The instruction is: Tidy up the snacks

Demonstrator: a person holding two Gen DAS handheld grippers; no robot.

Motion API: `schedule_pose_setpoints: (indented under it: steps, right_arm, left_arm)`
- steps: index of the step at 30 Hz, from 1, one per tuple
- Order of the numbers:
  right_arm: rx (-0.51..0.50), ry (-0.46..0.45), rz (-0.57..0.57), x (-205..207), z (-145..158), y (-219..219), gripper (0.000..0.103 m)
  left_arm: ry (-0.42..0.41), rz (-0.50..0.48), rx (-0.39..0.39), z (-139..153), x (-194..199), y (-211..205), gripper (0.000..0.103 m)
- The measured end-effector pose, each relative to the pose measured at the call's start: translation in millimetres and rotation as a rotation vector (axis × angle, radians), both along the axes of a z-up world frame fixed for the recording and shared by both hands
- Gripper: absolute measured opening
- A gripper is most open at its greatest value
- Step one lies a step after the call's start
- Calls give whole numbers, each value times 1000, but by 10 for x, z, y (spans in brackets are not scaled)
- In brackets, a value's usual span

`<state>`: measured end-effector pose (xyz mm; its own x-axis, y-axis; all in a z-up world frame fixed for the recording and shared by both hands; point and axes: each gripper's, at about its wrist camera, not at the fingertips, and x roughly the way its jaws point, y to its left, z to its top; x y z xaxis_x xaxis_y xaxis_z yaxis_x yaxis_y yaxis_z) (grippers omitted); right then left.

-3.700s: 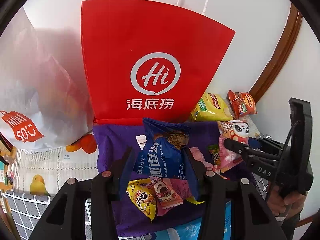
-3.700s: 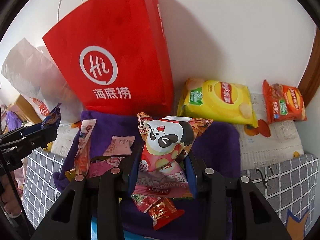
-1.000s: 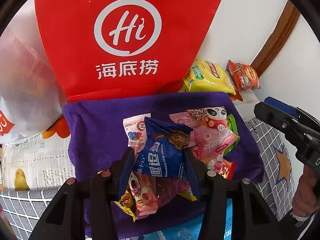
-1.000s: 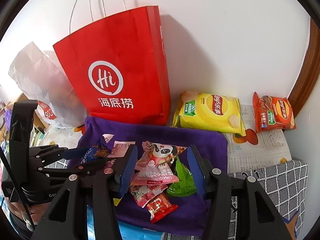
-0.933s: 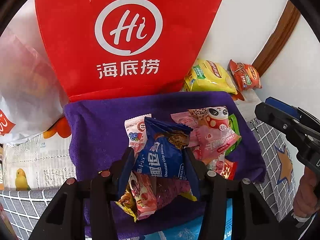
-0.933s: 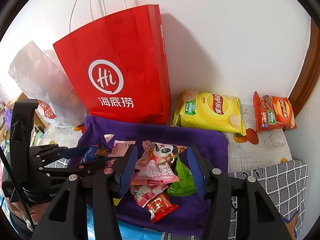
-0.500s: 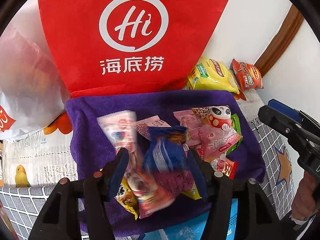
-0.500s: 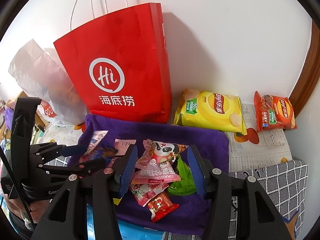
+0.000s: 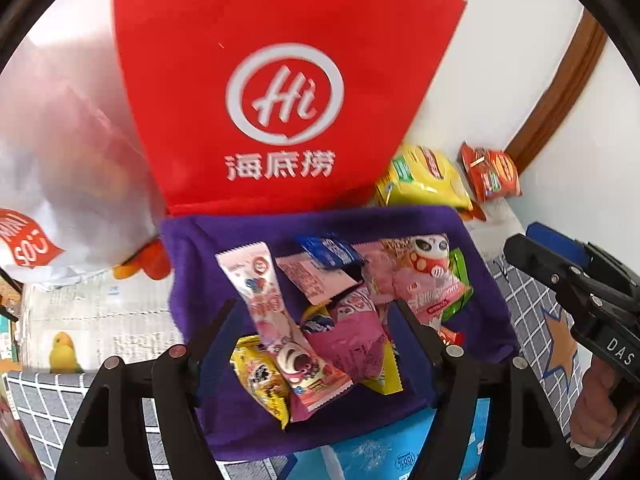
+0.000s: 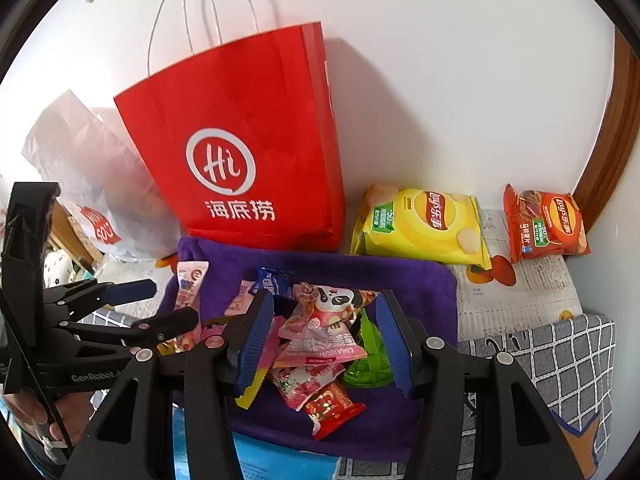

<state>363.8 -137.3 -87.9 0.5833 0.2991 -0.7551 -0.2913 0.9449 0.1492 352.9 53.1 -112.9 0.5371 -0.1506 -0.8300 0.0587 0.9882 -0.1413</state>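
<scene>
A pile of small snack packets lies on a purple towel (image 9: 200,248) (image 10: 420,280). My left gripper (image 9: 316,308) (image 10: 172,302) hovers over the pile with its jaws opening and nothing pressed between the pads. The blue cookie packet (image 9: 330,250) (image 10: 274,282) lies loose on the towel's far side, beside a long pink packet (image 9: 256,280). My right gripper (image 10: 322,300) (image 9: 528,240) stands open above the panda packet (image 10: 332,300) (image 9: 428,256), a green jelly (image 10: 368,360) and a red packet (image 10: 334,404), touching none.
A red paper bag (image 10: 248,140) (image 9: 280,80) stands against the wall behind the towel. A white plastic bag (image 10: 92,160) leans at its left. Yellow chips (image 10: 424,224) and orange-red chips (image 10: 544,224) lie at the right. A blue box (image 9: 380,452) sits under the towel's near edge.
The left jaws spread and the blue cookie packet dropped from them onto the towel. The left gripper lifted slightly. The right gripper stayed put.
</scene>
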Motion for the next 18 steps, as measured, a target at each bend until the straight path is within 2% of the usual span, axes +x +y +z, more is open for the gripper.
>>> schedule_pose_setpoints:
  steps: [2,5,8,11,15,18]
  right_arm:
    - [22,2,-13,-42,58,-21,54]
    - [16,0,-14,-162,146,-38,54]
    - [-3,-4,-16,-361,227,-62,54]
    - [-39,-19,-54,-614,291,-126,61]
    - [-48,-3,-56,-907,326,-203,62]
    - [-55,-17,-78,-1139,355,-251,66]
  left_arm:
    - [-12,6,-14,68,-36,33,75]
    - [-23,-44,-88,178,-109,16,75]
    - [-53,-39,-43,309,-199,-71,75]
    - [-79,-59,-50,447,-295,-145,76]
    - [-109,-42,-22,615,-550,-196,78]
    - [-108,-59,8,662,-801,-249,85]
